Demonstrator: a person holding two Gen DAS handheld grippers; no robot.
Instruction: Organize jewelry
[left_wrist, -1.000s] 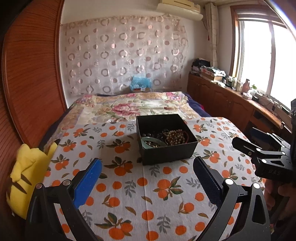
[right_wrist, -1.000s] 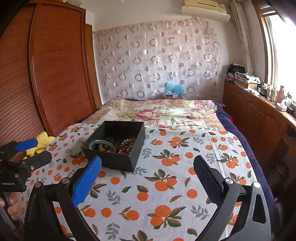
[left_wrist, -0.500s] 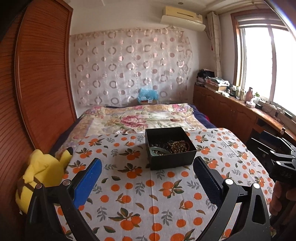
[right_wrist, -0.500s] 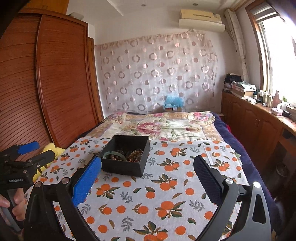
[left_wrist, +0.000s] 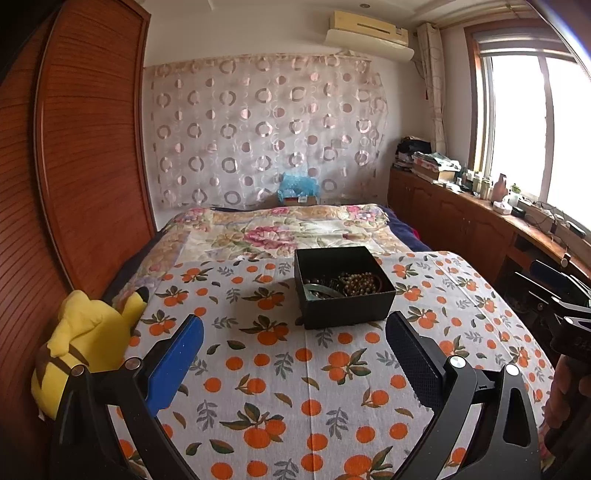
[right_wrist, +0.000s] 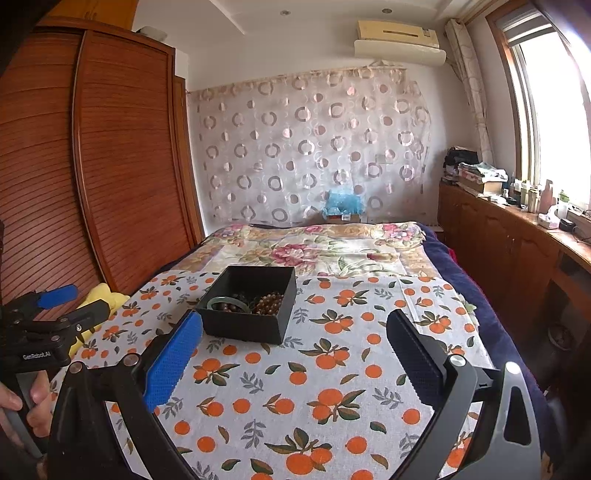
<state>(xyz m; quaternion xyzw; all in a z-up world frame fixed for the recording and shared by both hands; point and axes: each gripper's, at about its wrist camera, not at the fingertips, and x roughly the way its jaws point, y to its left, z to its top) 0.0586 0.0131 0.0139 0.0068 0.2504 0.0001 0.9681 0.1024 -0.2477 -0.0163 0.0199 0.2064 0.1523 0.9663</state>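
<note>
Risk: beads (right_wrist: 271, 302) and bangle (right_wrist: 227, 303) tangled in black box (left_wrist: 343, 291); snag could drag box across soft bed cloth (left_wrist: 295, 369). Box ahead of left claw (left_wrist: 293, 362), ahead-left of right claw (right_wrist: 293, 360). Both claws spread wide, empty, held level above cloth, short of box.

Jewelry inside the open black square box (left_wrist: 343, 286): tangled brown bead strands (right_wrist: 269, 302) too small to separate or count; near wall hides the box floor. Yellow plush toy (right_wrist: 96, 306) mostly hidden behind the left gripper (right_wrist: 61, 308). Small bottles on the far right wooden counter (left_wrist: 491, 184) too small to identify.
</note>
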